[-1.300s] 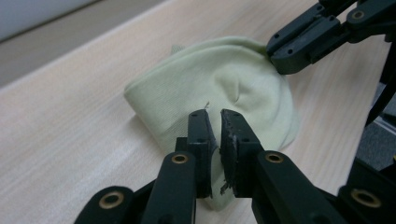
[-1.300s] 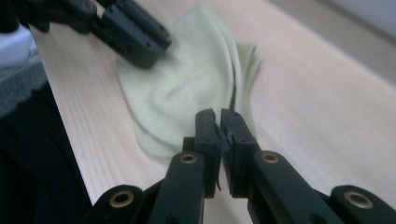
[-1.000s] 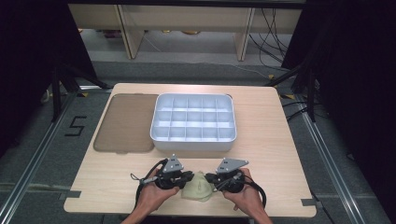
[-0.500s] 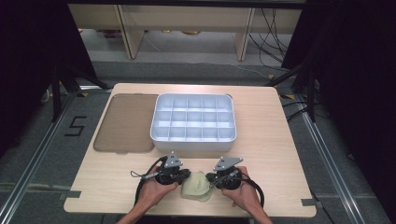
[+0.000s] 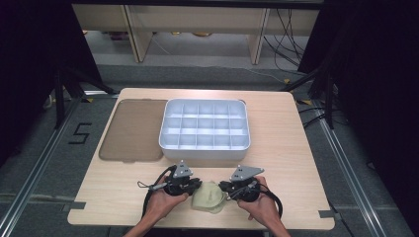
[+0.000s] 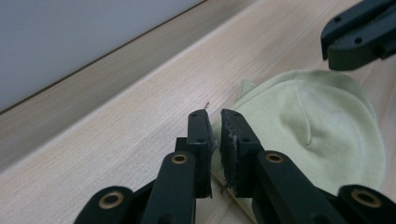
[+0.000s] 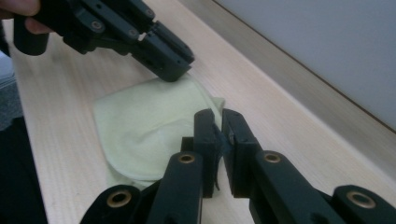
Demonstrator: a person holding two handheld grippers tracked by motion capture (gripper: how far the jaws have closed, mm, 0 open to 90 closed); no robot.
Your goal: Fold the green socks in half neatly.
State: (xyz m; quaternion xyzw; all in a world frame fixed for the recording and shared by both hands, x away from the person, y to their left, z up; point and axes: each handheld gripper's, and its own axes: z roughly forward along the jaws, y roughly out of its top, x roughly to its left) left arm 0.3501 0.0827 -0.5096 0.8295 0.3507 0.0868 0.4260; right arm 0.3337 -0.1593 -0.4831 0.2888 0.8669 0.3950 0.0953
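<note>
A pale green cloth (image 5: 210, 197) lies crumpled flat on the wooden table near its front edge, between my two grippers. My left gripper (image 5: 197, 185) is at the cloth's left edge. In the left gripper view its jaws (image 6: 215, 116) have just eased slightly, but a narrow slit remains and a fold of the cloth (image 6: 317, 121) is still pinched in it. My right gripper (image 5: 223, 188) is at the cloth's right edge. Its jaws (image 7: 218, 114) have also just eased a little and stand almost together at the hem of the cloth (image 7: 144, 116). I see no cloth between them.
A white tray (image 5: 205, 148) divided into several empty compartments stands in the middle of the table, just beyond the grippers. A flat brown lid (image 5: 133, 128) lies to its left. Dark curtains and shelving surround the table.
</note>
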